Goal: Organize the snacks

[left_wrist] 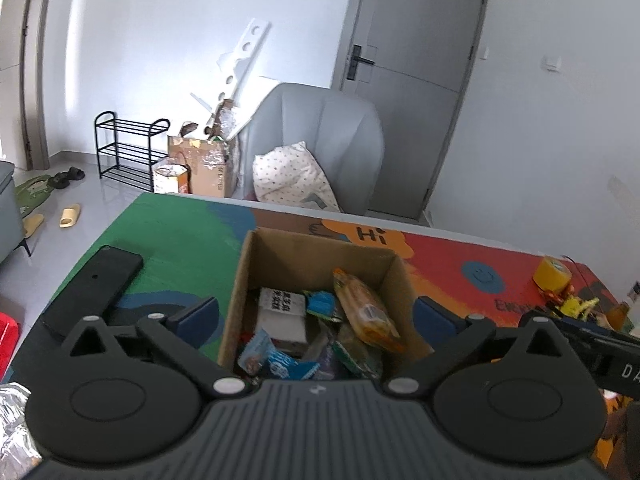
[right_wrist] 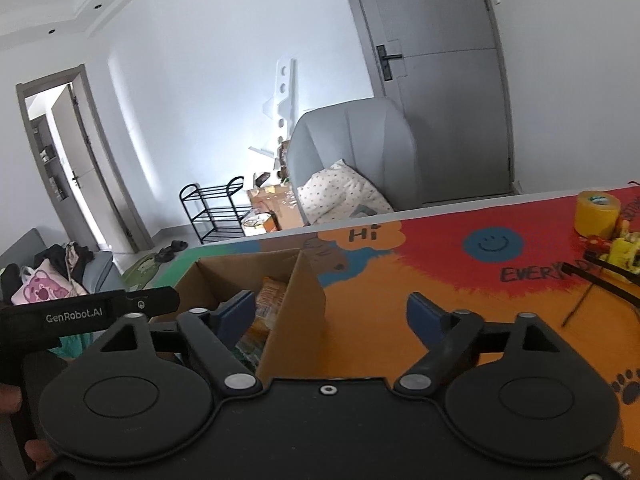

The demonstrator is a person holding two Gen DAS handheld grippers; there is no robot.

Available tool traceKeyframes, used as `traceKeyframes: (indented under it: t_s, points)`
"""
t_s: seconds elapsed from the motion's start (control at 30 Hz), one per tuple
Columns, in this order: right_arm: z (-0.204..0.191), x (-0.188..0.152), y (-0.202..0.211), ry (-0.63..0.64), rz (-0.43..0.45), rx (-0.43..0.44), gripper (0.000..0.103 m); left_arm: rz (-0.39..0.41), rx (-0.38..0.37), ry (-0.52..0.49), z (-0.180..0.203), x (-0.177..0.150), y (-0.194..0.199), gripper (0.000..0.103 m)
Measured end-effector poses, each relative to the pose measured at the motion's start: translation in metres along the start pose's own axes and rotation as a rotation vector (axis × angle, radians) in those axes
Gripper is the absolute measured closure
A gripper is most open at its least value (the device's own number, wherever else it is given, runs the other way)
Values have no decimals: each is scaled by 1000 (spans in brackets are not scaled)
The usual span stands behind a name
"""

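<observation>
An open cardboard box (left_wrist: 320, 248) stands on the colourful table mat (left_wrist: 180, 240). Inside it lie several snack packets: an orange packet (left_wrist: 368, 312) leaning on the right wall, a white pack with a black label (left_wrist: 282, 308), and blue wrappers (left_wrist: 280, 360). My left gripper (left_wrist: 316, 316) is open, its blue pads standing outside both side walls and apart from them. My right gripper (right_wrist: 330, 314) is open too and straddles the box's right wall (right_wrist: 296, 320), with its left finger (right_wrist: 236, 312) over the inside near the orange packet (right_wrist: 272, 296). Neither holds anything.
A black flat device (left_wrist: 96, 288) lies left of the box. A yellow tape roll (right_wrist: 596, 214) and small yellow toys (right_wrist: 624, 252) sit at the mat's far right, beside thin black cables (right_wrist: 580, 304). A foil bag (left_wrist: 12, 420) shows at lower left. A grey armchair (left_wrist: 320, 140) stands behind the table.
</observation>
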State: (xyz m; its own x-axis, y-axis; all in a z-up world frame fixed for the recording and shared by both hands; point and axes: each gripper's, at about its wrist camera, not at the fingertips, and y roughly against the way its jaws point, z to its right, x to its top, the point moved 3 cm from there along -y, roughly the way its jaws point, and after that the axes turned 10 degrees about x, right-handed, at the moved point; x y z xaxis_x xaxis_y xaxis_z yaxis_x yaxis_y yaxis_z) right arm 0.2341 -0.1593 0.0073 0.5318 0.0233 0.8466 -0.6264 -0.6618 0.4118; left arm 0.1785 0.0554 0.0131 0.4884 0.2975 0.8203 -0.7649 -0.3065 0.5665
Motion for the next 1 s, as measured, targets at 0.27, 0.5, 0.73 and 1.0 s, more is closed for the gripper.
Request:
traceKeyframes:
  t_s: [0.27,0.5,0.73,1.0]
  points:
    - [-1,-5,31,-8,29,-17,0,3,-7,-25,6,-9,26,0]
    - [-5,-9,52,-12,34,-34,0,15,13,-44,4,-16,52,0]
    - [-11,-13,72,-2,39,-46,0,36,5,-79,4,-23,76,0]
    - [-19,-15,95,21,41,-71,0,60,-6,-95,-1,-29,103,0]
